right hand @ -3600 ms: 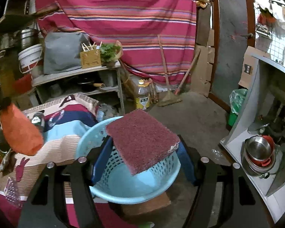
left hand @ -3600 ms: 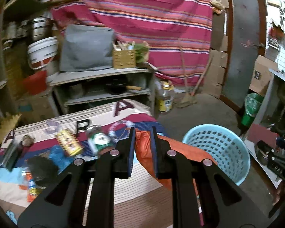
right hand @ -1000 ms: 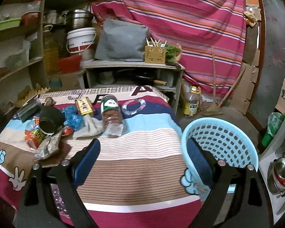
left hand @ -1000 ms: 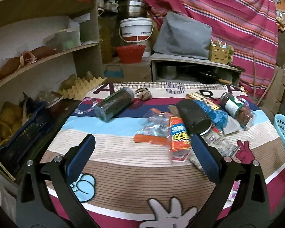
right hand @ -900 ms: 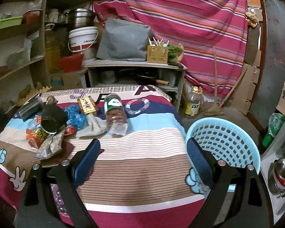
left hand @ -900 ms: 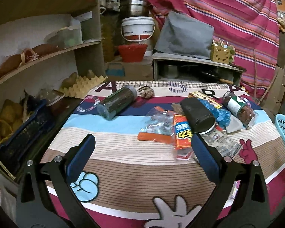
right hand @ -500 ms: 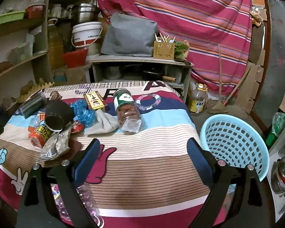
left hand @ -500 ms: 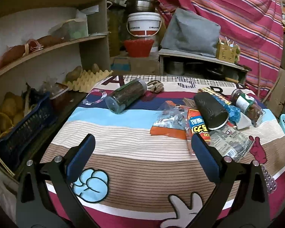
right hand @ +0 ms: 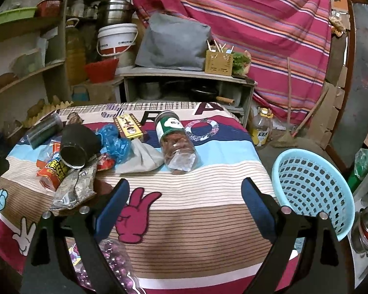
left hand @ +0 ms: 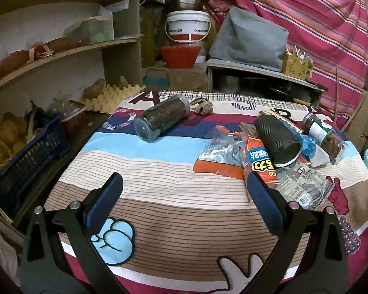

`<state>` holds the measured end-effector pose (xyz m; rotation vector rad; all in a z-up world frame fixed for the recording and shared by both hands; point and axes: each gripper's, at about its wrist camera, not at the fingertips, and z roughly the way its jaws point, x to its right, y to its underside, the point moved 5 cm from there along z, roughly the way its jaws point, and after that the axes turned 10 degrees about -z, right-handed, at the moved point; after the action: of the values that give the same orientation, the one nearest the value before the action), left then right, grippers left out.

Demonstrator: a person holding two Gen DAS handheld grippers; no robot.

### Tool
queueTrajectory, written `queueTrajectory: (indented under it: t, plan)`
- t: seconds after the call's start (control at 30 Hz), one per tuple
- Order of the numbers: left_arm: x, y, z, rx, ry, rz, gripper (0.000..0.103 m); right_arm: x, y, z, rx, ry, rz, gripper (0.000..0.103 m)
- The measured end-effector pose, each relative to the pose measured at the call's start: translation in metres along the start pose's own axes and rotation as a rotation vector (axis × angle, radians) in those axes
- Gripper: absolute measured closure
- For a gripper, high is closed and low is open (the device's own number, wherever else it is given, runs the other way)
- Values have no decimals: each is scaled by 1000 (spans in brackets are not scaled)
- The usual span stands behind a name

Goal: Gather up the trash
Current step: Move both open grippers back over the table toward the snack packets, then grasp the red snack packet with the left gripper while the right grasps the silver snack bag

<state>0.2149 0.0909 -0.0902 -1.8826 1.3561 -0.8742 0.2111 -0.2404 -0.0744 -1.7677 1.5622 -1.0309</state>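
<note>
On the striped tablecloth (right hand: pixel 196 210) the trash pile (right hand: pixel 71 161) lies well apart from the blue basket (right hand: pixel 311 186), and with the left gripper (left hand: pixel 184 196) and right gripper (right hand: pixel 185 204) both spread empty, a careless pinch could roll the black cup (left hand: pixel 277 142) away.

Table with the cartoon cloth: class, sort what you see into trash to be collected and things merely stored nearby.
For the job:
orange snack packet
black paper cup
blue plastic bag
grey wrapper
blue basket

Lying about:
white bucket
grey cushion
egg tray
broom
</note>
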Motion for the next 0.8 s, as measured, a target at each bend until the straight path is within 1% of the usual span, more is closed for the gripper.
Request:
queueTrajectory:
  t: [0.17, 0.3, 0.43, 0.53, 0.57, 0.63, 0.67, 0.7, 0.73, 0.77, 0.8]
  plan:
    - [7, 7, 6, -21, 40, -1, 5, -6, 0, 6, -12, 7, -7, 13]
    - [18, 16, 12, -33, 42, 29, 6, -10, 4, 10, -27, 16, -17, 13]
    - [33, 18, 19, -56, 71, 39, 6, -8, 7, 13, -41, 17, -9, 13]
    - [51, 17, 28, -70, 95, 55, 6, -8, 6, 15, -48, 13, -7, 13]
    - [56, 18, 31, -80, 101, 61, 7, -9, 6, 16, -49, 15, -12, 13]
    - [68, 20, 42, -119, 119, 79, 17, -10, 5, 16, -50, 16, -20, 13]
    - [73, 22, 48, -143, 132, 86, 25, -10, 5, 16, -51, 17, -22, 13]
    - [77, 24, 53, -164, 138, 92, 31, -10, 5, 17, -52, 18, -24, 13]
    - [81, 25, 57, -178, 143, 96, 34, -10, 5, 17, -53, 18, -23, 13]
    - [86, 28, 63, -201, 152, 103, 41, -10, 5, 18, -56, 18, -22, 13]
    - [90, 30, 69, -219, 159, 110, 51, -10, 5, 18, -60, 17, -20, 13]
